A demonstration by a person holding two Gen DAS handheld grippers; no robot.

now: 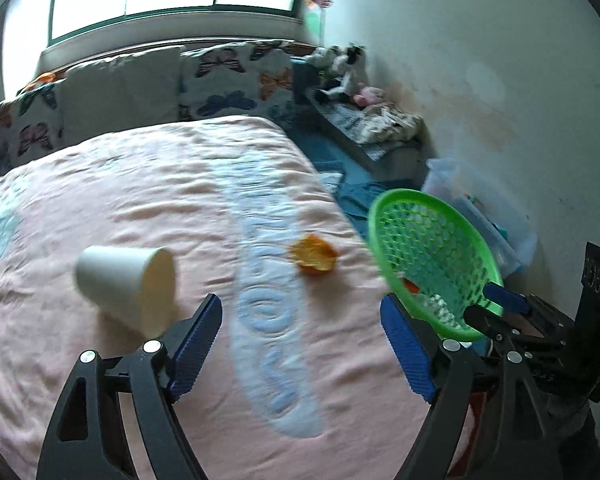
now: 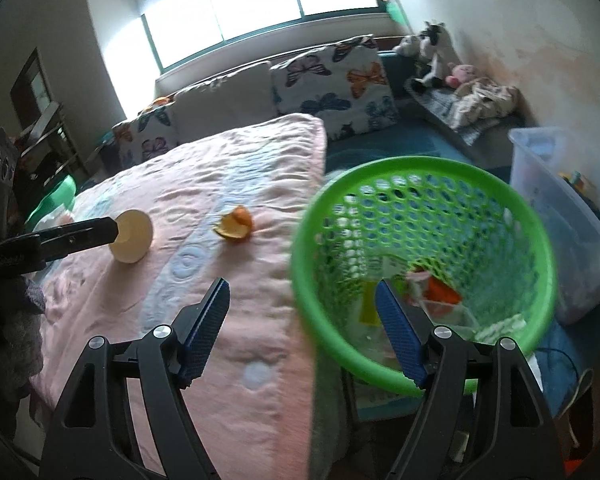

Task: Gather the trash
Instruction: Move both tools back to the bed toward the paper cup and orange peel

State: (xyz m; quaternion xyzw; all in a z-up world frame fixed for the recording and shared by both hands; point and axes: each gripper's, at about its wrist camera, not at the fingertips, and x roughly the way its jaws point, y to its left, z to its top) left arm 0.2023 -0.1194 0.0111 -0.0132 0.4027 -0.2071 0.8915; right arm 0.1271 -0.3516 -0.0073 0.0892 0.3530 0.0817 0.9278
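A white paper cup lies on its side on the pink blanket, just left of my left gripper, which is open with nothing between its fingers. An orange peel sits a little beyond that gripper. In the right wrist view the cup is partly hidden by a left finger, and the peel lies further along the blanket. A green mesh basket holding wrappers and an orange scrap tilts at the bed's edge. My right gripper is open astride its near rim, right finger inside.
A clear plastic bin stands on the floor right of the basket. Butterfly-print pillows line the bed's far end under a bright window. Plush toys and crumpled cloth lie on a low bench by the wall. The bed edge drops beside the basket.
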